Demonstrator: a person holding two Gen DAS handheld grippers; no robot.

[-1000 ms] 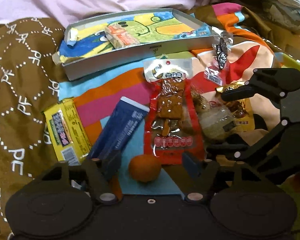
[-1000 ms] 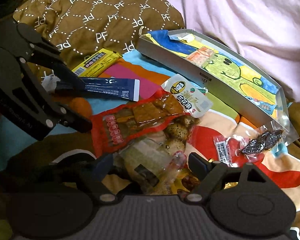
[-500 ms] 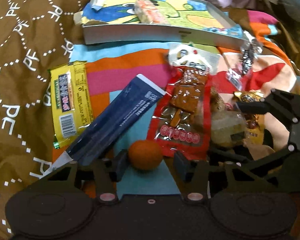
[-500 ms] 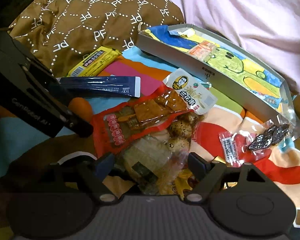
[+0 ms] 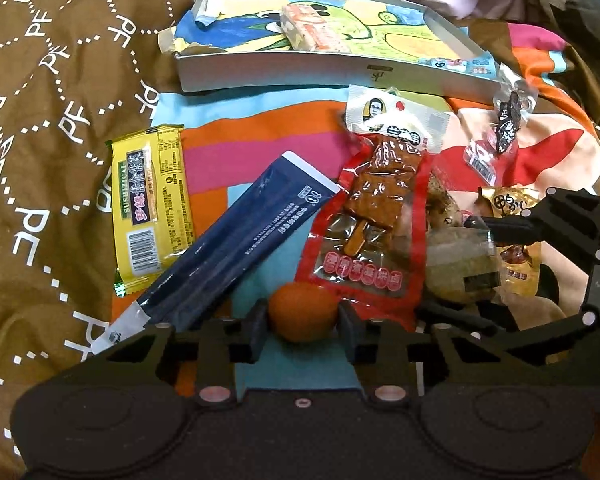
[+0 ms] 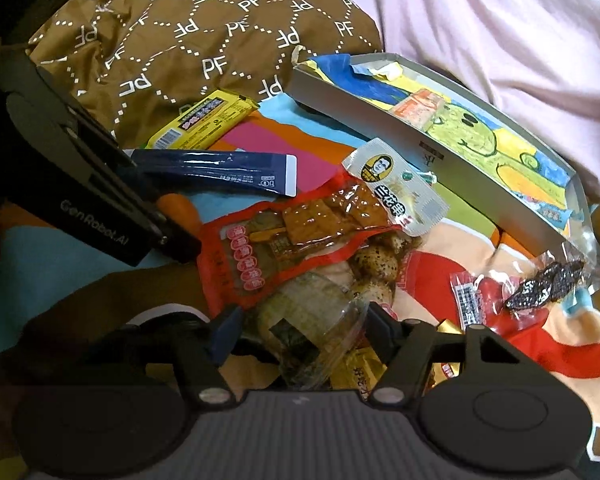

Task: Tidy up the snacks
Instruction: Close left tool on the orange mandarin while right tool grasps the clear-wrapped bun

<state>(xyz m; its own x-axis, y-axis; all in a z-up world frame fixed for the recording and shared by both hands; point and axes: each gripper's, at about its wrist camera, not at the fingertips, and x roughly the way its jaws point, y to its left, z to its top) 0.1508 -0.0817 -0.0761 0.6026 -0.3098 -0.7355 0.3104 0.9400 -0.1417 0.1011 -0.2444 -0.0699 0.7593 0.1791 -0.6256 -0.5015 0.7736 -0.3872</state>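
Snacks lie on a colourful cloth. My left gripper point(image 5: 302, 316) has its fingers against both sides of a small orange fruit point(image 5: 303, 312), which rests on the cloth. My right gripper point(image 6: 300, 330) stands around a clear greenish-brown packet point(image 6: 312, 320), fingers close on each side. Between them lie a red skewer packet point(image 5: 376, 220), a dark blue stick pack point(image 5: 239, 240) and a yellow bar point(image 5: 151, 204). A grey tray point(image 5: 340, 76) at the back holds an orange-white snack point(image 5: 312, 34).
A clear packet with dark pieces point(image 5: 504, 128) and a gold packet point(image 5: 516, 248) lie at the right. A brown PF-patterned quilt point(image 5: 39, 120) borders the left, pink fabric point(image 6: 500, 32) the back. The left gripper's body point(image 6: 79, 176) crosses the right wrist view.
My left gripper has moved forward and closed in on the orange fruit. My right gripper has narrowed around the clear greenish packet.
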